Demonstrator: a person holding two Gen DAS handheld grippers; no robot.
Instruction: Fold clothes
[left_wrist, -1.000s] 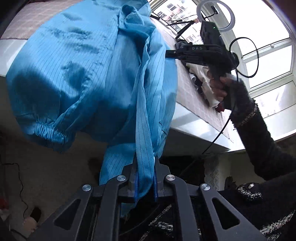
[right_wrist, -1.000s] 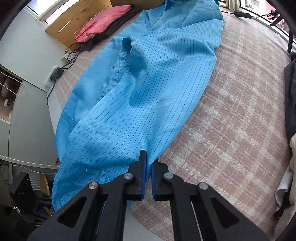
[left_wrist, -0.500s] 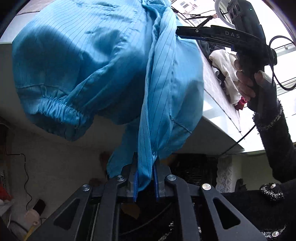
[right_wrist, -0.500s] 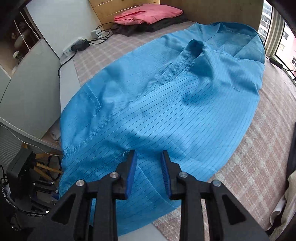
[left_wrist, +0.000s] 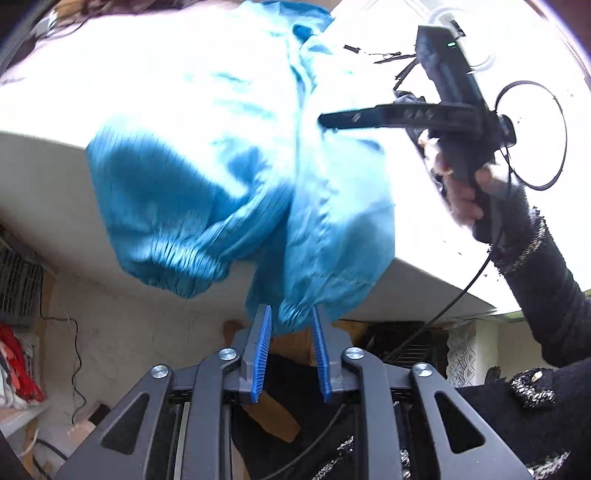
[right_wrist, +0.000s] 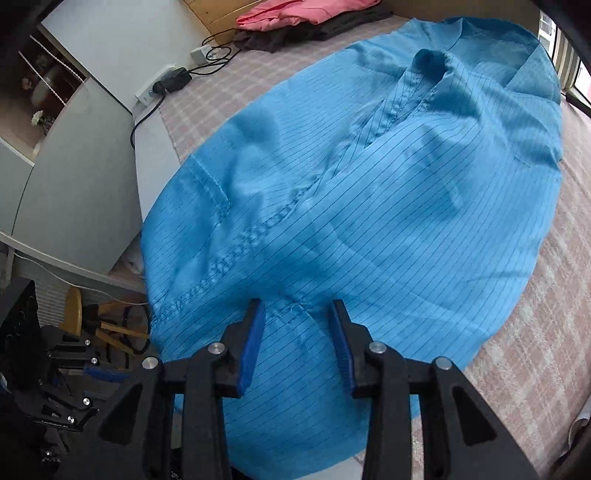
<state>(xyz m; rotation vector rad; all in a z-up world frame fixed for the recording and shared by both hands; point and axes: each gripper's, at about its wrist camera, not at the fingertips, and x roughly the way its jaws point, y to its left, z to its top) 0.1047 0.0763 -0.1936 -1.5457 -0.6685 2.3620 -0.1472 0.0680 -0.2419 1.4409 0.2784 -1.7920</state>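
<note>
A blue pin-striped garment (right_wrist: 369, 221) lies spread on the checked table cover, and its lower part hangs over the table edge (left_wrist: 207, 206). My left gripper (left_wrist: 291, 323) is below that edge and its jaws are opening. A gathered cuff (left_wrist: 295, 310) hangs loosely between the blue pads (left_wrist: 263, 343). My right gripper (right_wrist: 297, 321) hovers over the garment's near hem. Its jaws are opening too, with fabric beneath them but none pinched. In the left wrist view the right gripper (left_wrist: 332, 120) reaches over the garment, held by a hand (left_wrist: 461, 199) in a dark sleeve.
Pink and dark clothes (right_wrist: 306, 18) are piled at the far end of the table. A power strip with cables (right_wrist: 162, 81) lies at its left edge. The checked cover (right_wrist: 535, 332) shows bare to the right. Below the table are a pale wall and red cloth (left_wrist: 14, 369).
Both grippers went from shut to parted. The left one no longer clamps the blue fabric and has risen. The right one shifted sideways over the garment, then held still.
</note>
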